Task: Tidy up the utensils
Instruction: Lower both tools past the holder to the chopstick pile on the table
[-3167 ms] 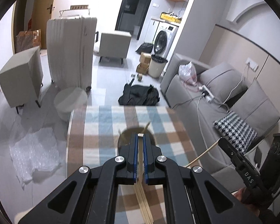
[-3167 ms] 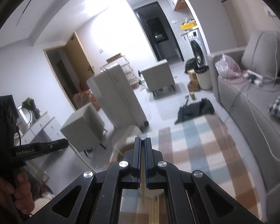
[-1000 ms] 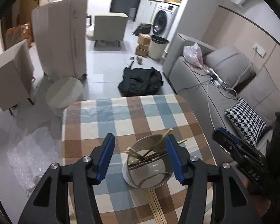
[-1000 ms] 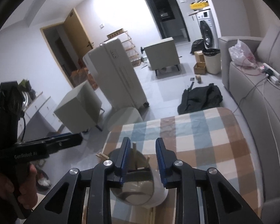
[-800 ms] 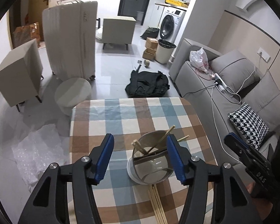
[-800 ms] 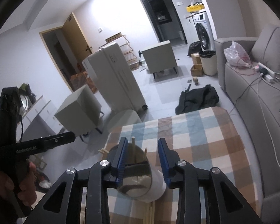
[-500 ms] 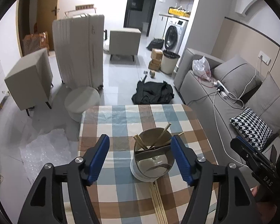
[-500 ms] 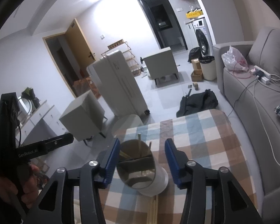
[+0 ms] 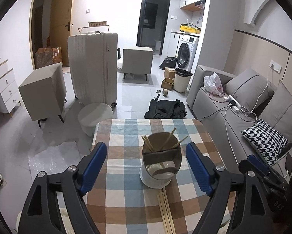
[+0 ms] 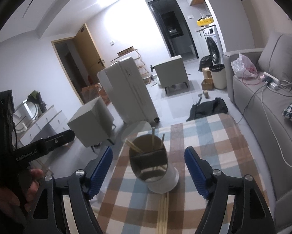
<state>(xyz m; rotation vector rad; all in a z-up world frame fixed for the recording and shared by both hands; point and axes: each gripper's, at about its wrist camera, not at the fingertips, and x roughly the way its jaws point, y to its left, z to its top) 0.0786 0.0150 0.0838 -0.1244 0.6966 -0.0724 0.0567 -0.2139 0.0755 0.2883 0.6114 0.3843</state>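
A white utensil holder [image 9: 160,163] with a divided top stands on the checked tablecloth [image 9: 122,193]. Several wooden chopsticks [image 9: 166,140] stick out of its far compartment. More chopsticks [image 9: 166,210] lie flat on the cloth in front of it. My left gripper [image 9: 146,167] is open and empty, raised above and behind the holder. In the right wrist view the holder [image 10: 155,165] holds chopsticks [image 10: 153,136], and loose chopsticks [image 10: 162,212] lie before it. My right gripper [image 10: 148,168] is open and empty, also raised behind the holder.
A grey sofa [image 9: 233,107] runs along the table's right side. A white suitcase [image 9: 93,68], a round stool [image 9: 95,115], grey cabinets and a black bag [image 9: 165,109] are on the floor beyond the table. The left gripper's body shows in the right wrist view [image 10: 29,152].
Both grippers were shut on chopsticks over the holder, then opened and drew back and up. The chopsticks now stand in the holder, and both pairs of jaws have widened further.
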